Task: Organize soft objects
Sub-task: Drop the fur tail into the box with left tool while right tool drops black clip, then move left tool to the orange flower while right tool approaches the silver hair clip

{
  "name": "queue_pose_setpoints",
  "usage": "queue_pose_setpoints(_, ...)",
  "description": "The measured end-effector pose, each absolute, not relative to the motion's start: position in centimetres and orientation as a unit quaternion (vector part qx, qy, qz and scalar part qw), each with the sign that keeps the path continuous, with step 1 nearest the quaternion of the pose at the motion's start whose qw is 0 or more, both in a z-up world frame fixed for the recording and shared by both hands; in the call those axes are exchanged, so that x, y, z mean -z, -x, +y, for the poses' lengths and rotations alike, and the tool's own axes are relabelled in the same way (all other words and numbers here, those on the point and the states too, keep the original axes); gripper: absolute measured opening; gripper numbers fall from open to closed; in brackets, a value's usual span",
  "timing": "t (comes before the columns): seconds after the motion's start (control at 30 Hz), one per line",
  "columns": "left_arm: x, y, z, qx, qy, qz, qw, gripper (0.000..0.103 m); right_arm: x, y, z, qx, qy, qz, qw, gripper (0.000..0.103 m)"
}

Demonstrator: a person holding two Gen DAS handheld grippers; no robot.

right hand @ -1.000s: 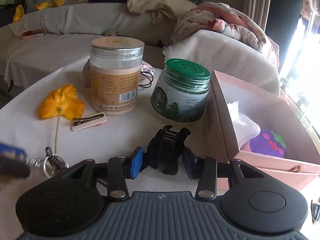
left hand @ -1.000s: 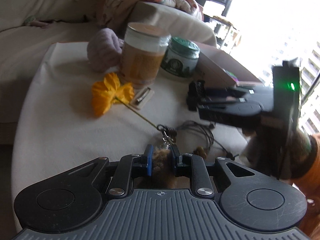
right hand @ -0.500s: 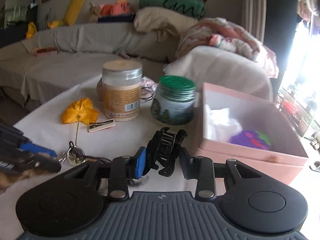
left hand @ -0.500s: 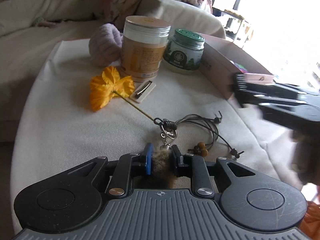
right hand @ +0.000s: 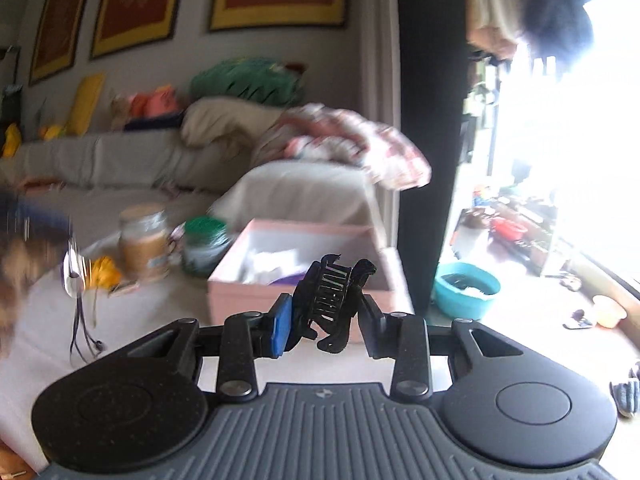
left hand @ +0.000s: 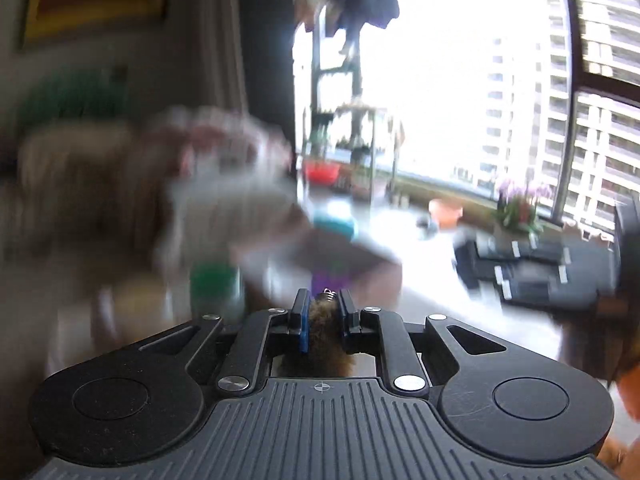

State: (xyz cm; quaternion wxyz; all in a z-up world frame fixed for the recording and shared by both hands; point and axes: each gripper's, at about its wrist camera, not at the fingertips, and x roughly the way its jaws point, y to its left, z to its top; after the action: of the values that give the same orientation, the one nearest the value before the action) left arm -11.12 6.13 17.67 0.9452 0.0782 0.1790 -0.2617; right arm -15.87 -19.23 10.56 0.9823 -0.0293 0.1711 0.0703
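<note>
My left gripper is shut on a brown furry keychain charm, lifted high; its metal ring and black cords dangle at the left of the right wrist view. My right gripper is shut on a black claw hair clip, held above the table in front of the open pink box. The box holds white tissue and a purple soft toy. The left wrist view is motion-blurred; the box is only a smear there.
On the white-covered table stand a tan jar and a green-lidded jar, with a yellow flower beside them. A sofa with heaped cushions and blankets is behind. A teal basin sits on the floor right.
Both grippers have risen well above the table. The left one lifted the furry charm with its cords off the cloth and swung right toward the box. The right one lifted the clip.
</note>
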Motion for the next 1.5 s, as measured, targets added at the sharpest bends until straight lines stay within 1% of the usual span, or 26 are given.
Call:
queue_pose_setpoints(0.13,-24.2,8.8,2.4,0.263,-0.081,0.094,0.957,0.017,-11.3,16.7,-21.5,-0.049,-0.001,0.147,0.988,0.035)
queue_pose_setpoints(0.23,-27.7,6.4,-0.6,0.262,-0.091,0.054,0.959,0.017,-11.4,16.6,-22.4,-0.045,-0.011,0.146,0.988,0.035)
queue_pose_setpoints(0.37,-29.7,2.1,-3.9,0.257,-0.098,0.041,0.961,0.017,-11.2,16.4,-22.8,-0.045,-0.005,0.142,0.989,0.035)
queue_pose_setpoints(0.47,-29.7,-2.4,-5.5,0.261,-0.08,0.053,0.961,0.018,-10.9,15.9,-22.8,-0.045,0.002,0.147,0.988,0.035)
queue_pose_setpoints(0.53,-28.7,-5.0,-5.8,0.261,-0.056,0.059,0.962,0.019,-10.8,15.1,-22.9,-0.045,0.012,0.153,0.987,0.035)
queue_pose_setpoints(0.6,-26.6,-8.4,-6.1,0.261,-0.01,0.084,0.962,0.021,-10.9,14.5,-22.7,-0.045,0.021,0.158,0.986,0.035)
queue_pose_setpoints(0.67,-22.4,-11.8,-5.8,0.265,0.052,0.144,0.952,0.022,-11.1,13.2,-22.7,-0.046,0.029,0.163,0.985,0.035)
queue_pose_setpoints(0.77,-13.7,-16.0,-5.2,0.268,0.116,0.247,0.924,0.023,-11.7,11.3,-23.1,-0.057,0.02,0.177,0.982,0.035)
queue_pose_setpoints(0.83,-9.4,-17.7,-4.3,0.242,0.145,0.295,0.913,0.023,-12.4,9.6,-23.3,-0.064,0.012,0.187,0.98,0.035)
queue_pose_setpoints(0.87,-8.1,-18.3,-3.6,0.239,0.16,0.305,0.908,0.023,-12.8,9.0,-23.4,-0.066,0.012,0.189,0.98,0.035)
queue_pose_setpoints(0.93,-7.4,-18.8,-1.7,0.243,0.182,0.293,0.907,0.023,-13.6,7.3,-23.2,-0.075,0.012,0.192,0.978,0.035)
queue_pose_setpoints(1.0,-8.3,-18.3,0.7,0.242,0.193,0.269,0.912,0.023,-14.6,5.2,-22.8,-0.091,0.005,0.201,0.975,0.035)
queue_pose_setpoints(1.13,-11.2,-15.2,5.4,0.222,0.162,0.235,0.932,0.023,-16.7,-1.4,-21.7,-0.128,-0.059,0.229,0.963,0.036)
queue_pose_setpoints(1.17,-11.5,-14.2,6.7,0.211,0.15,0.234,0.937,0.023,-17.0,-3.5,-21.3,-0.14,-0.08,0.247,0.956,0.041)
queue_pose_setpoints(1.2,-11.8,-13.2,7.8,0.202,0.143,0.236,0.94,0.023,-17.2,-5.9,-20.7,-0.16,-0.096,0.276,0.943,0.055)
queue_pose_setpoints(1.23,-11.9,-12.2,9.3,0.192,0.139,0.241,0.941,0.023,-17.2,-8.2,-20.0,-0.174,-0.109,0.308,0.929,0.058)
queue_pose_setpoints(1.27,-11.8,-11.1,11.0,0.178,0.136,0.249,0.942,0.023,-17.1,-9.9,-19.3,-0.168,-0.118,0.326,0.923,0.057)
queue_pose_setpoints(1.33,-11.0,-8.4,14.2,0.144,0.125,0.265,0.945,0.023,-16.8,-11.3,-17.9,-0.149,-0.106,0.335,0.924,0.057)
queue_pose_setpoints(1.5,-8.6,-3.9,23.1,0.038,0.078,0.304,0.949,0.023,-15.2,-10.3,-14.1,-0.154,-0.061,0.328,0.93,0.058)
